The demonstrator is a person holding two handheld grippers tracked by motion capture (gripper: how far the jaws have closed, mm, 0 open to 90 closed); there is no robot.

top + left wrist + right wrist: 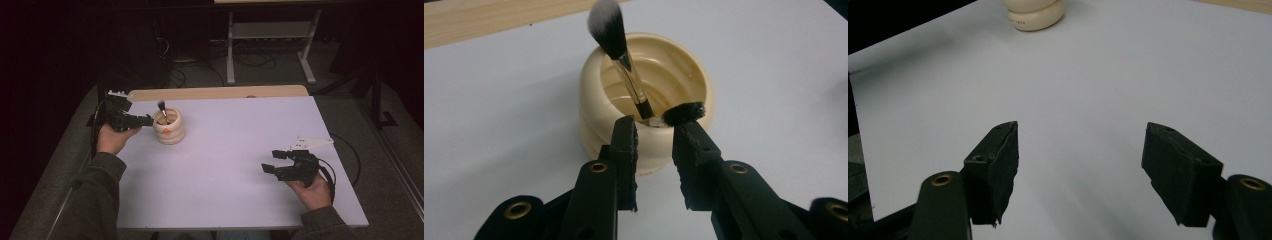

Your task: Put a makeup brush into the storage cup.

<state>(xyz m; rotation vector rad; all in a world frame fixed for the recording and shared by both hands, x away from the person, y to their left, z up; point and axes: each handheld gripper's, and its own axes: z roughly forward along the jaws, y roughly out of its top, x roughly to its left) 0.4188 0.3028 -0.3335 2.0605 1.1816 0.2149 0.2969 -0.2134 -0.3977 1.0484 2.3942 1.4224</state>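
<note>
Step in hand, by my read: dropping makeup brushes into the cream ribbed pot (169, 127), w/ the release just about done. The pot stands on the white desk (235, 165) toward its far left. A long brush (621, 60) w/ a black-and-white tip leans upright inside it. A second, short black brush head (684, 112) lies across the near rim, its pale handle end pointing in toward the long brush's base.

Left tongs (655, 131) sit right at the pot's near rim, jaws parted a modest gap. Nothing is pinched between them; the short brush rests just beyond the tips. Whether one pad brushes its handle end, can't say for sure, the angle's too flat there.

Right tongs (1080, 150) hover low over bare desk, well apart from the pot, jaws spread wide and empty.

Next move prob calls for backing the left tongs straight off the rim w/o snagging the short brush or nudging the pot. If the brush should sit fully inside, a light push on its head would tip it in.
</note>
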